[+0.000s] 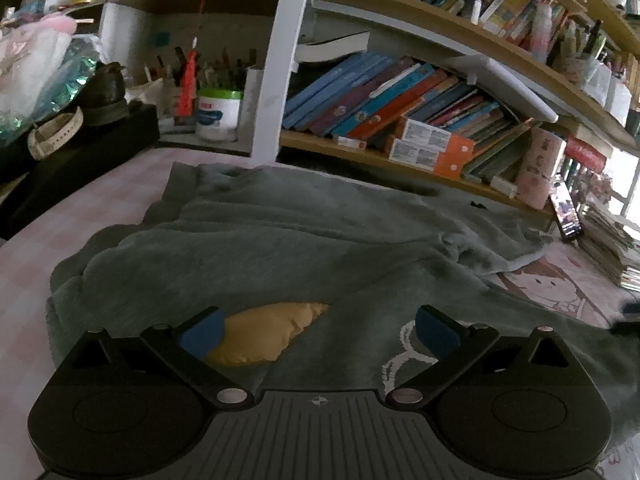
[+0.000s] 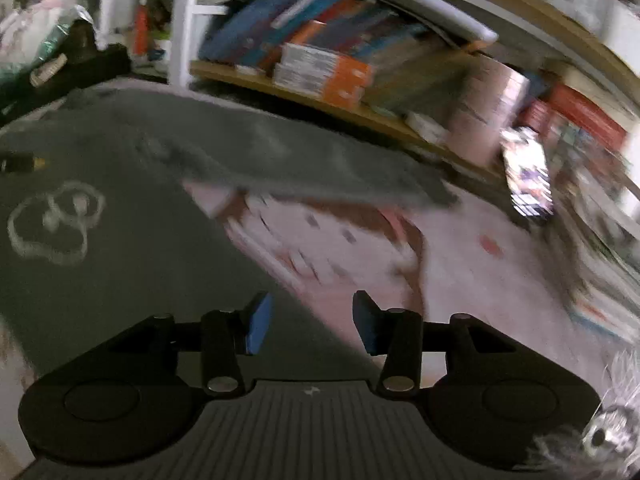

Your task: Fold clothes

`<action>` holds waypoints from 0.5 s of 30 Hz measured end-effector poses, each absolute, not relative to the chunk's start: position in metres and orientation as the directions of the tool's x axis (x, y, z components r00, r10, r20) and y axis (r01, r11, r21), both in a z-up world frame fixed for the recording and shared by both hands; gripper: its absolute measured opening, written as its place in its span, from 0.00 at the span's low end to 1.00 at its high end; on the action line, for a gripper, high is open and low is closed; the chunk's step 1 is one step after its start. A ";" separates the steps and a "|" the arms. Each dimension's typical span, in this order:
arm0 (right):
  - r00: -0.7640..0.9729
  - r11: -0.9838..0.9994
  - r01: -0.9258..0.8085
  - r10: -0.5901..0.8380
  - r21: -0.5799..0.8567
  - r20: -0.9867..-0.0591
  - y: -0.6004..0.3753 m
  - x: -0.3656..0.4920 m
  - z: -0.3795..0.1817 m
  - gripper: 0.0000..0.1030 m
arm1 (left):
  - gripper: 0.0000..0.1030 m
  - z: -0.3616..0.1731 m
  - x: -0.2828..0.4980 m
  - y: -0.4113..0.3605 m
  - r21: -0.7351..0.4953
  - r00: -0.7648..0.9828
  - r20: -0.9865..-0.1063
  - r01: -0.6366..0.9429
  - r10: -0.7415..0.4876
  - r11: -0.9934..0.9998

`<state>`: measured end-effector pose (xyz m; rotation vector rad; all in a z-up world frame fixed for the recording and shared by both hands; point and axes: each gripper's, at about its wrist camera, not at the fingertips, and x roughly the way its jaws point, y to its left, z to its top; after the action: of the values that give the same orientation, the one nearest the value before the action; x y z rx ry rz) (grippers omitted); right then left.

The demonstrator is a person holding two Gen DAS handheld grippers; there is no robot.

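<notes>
A grey-green sweatshirt [image 1: 280, 248] lies spread and rumpled on a pink patterned cloth [image 1: 60, 216]. Its yellow inner lining [image 1: 260, 332] shows at the neck, and a white outline print [image 1: 404, 356] is on its front. My left gripper [image 1: 318, 334] is open, just above the neck area, holding nothing. In the right wrist view the sweatshirt [image 2: 120, 264] fills the left side, with the print [image 2: 56, 224] and one sleeve [image 2: 300, 168] stretched to the right. My right gripper [image 2: 312, 322] is open over the garment's right edge, empty. This view is blurred.
A bookshelf [image 1: 400, 104] full of books runs along the back. A phone [image 1: 566, 212] leans at its right end beside stacked magazines [image 1: 612, 244]. A white jar [image 1: 218, 114] and a black box [image 1: 80, 140] stand at the back left.
</notes>
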<state>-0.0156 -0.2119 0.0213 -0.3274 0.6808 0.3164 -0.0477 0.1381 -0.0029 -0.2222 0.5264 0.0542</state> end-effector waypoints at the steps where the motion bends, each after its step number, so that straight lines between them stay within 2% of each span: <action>1: 0.730 0.909 -0.375 0.170 -0.181 -0.662 -0.221 -0.027 0.020 0.39 | 1.00 -0.003 -0.048 0.138 -0.196 0.863 -0.506 -0.113 -0.001 0.974; 2: 0.728 0.915 -0.366 0.166 -0.171 -0.665 -0.229 -0.035 0.018 0.38 | 1.00 -0.003 -0.047 0.139 -0.194 0.861 -0.509 -0.119 0.004 0.974; 3: 0.726 0.920 -0.357 0.163 -0.163 -0.667 -0.235 -0.041 0.015 0.32 | 1.00 -0.004 -0.047 0.139 -0.190 0.859 -0.511 -0.125 0.010 0.974; 4: 0.726 0.926 -0.345 0.159 -0.155 -0.669 -0.240 -0.046 0.013 0.22 | 1.00 -0.003 -0.047 0.138 -0.185 0.858 -0.513 -0.132 0.019 0.974; 7: 0.727 0.938 -0.315 0.139 -0.146 -0.672 -0.250 -0.052 0.006 0.14 | 1.00 -0.001 -0.055 0.138 -0.171 0.875 -0.481 -0.160 0.060 0.972; 11: 0.736 0.933 -0.300 0.095 -0.197 -0.670 -0.258 -0.046 -0.001 0.11 | 1.00 0.007 -0.086 0.136 -0.142 0.916 -0.388 -0.172 0.105 0.975; 15: 0.759 0.937 -0.264 0.055 -0.230 -0.649 -0.263 -0.040 -0.005 0.10 | 1.00 0.015 -0.112 0.141 -0.128 0.921 -0.360 -0.208 0.150 0.970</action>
<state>-0.0397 -0.2629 -0.0049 -0.3193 0.6898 0.1767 -0.1124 0.1412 0.0147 -0.1655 0.3562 0.1849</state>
